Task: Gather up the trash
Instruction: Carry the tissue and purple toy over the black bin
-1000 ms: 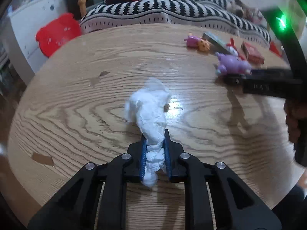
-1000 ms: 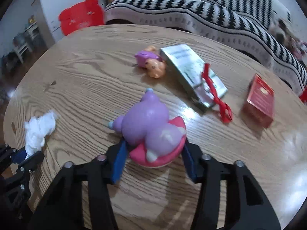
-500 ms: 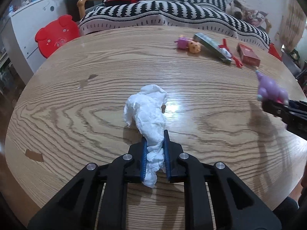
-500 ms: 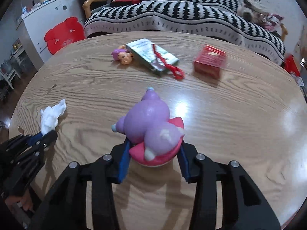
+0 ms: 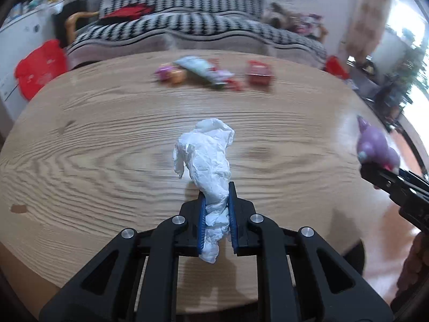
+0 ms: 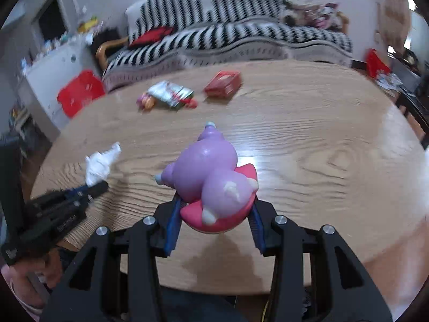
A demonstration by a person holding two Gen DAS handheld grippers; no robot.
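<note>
My left gripper point(image 5: 216, 214) is shut on a crumpled white tissue point(image 5: 206, 155), which sticks up above the round wooden table point(image 5: 80, 145). The same tissue point(image 6: 102, 165) shows at the left of the right wrist view, pinched in the left gripper point(image 6: 92, 187). My right gripper point(image 6: 214, 217) is shut on a purple and pink toy figure point(image 6: 211, 177), held above the table's near edge. In the left wrist view that toy point(image 5: 375, 147) and the right gripper point(image 5: 383, 170) sit at the far right edge.
At the table's far side lie a small pink and orange toy point(image 6: 146, 102), a silvery packet with a red ribbon point(image 6: 171, 94) and a red box point(image 6: 224, 83). Behind stands a black and white striped sofa point(image 6: 241, 37). A red pig-shaped stool point(image 5: 40, 67) is at the left.
Both grippers have pulled back toward the table's near edge and risen, each keeping its load. The right gripper with the purple toy has swung to the right, away from the far objects.
</note>
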